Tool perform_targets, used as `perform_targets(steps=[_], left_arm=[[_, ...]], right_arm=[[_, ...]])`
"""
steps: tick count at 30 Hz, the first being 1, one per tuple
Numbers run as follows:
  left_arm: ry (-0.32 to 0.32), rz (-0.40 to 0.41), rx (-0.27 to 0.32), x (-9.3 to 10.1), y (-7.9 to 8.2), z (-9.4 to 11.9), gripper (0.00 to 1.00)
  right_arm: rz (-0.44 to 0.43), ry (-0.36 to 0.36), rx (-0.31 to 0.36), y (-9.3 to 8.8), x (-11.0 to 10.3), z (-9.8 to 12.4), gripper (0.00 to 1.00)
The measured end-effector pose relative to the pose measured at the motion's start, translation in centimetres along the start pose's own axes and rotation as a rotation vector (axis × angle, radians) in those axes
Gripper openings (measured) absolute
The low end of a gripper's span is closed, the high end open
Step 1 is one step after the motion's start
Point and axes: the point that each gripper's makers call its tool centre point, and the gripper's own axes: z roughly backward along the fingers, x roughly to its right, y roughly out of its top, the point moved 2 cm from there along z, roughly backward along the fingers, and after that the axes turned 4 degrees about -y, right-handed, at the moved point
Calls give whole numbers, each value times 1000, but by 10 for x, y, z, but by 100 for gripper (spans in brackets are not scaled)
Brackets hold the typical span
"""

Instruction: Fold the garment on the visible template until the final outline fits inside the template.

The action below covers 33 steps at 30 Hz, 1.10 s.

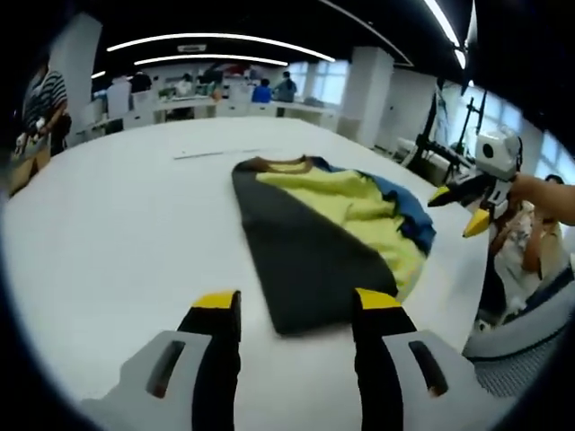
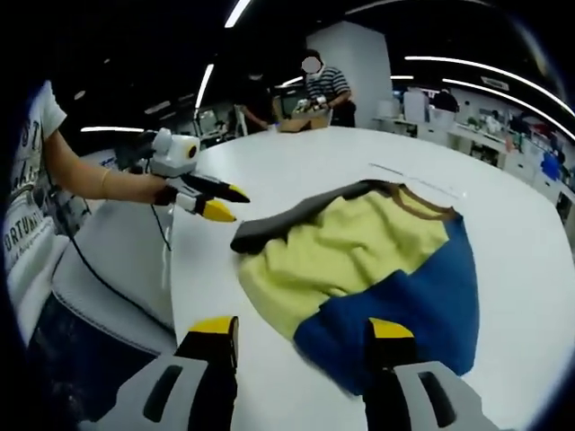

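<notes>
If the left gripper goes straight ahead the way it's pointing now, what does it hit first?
Probably the garment: its dark near edge lies on the white table just beyond the open left gripper, in line with the gap between its jaws. Depth is hard to judge.

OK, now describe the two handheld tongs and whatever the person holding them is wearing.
Both tongs have black jaws with yellow tips on light grey bodies with dark slots: the left tongs and the right tongs. Seen from the right gripper view, the left one carries a white housing, and a thin dark cable trails below it. The person wears a white T-shirt with dark lettering.
</notes>
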Motion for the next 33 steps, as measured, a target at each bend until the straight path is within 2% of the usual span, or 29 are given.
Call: perform_targets(steps=[7,15,18,20,23,26,33], left_arm=[[33,51,-23,1,-13,-3,36],[70,89,-41,-4,-21,-7,28],[78,140,-46,-4,-25,-9,25],[81,146,-47,-4,-26,-10,24],[89,125,-60,-3,-28,-12,23],[93,86,-72,-2,-29,-13,22],[106,-26,-99,3,-29,-17,19]], right_arm=[[26,-20,-38,-18,0,-8,32],[112,-82,-97,-35,8,-20,24],[135,-98,-107,-38,10,-22,21],[165,-126,-121,-40,14,-23,18],[179,-145,-110,-37,16,-22,16],[181,-163,-65,-27,16,-20,18],[205,-164,-74,-27,18,-33,17]])
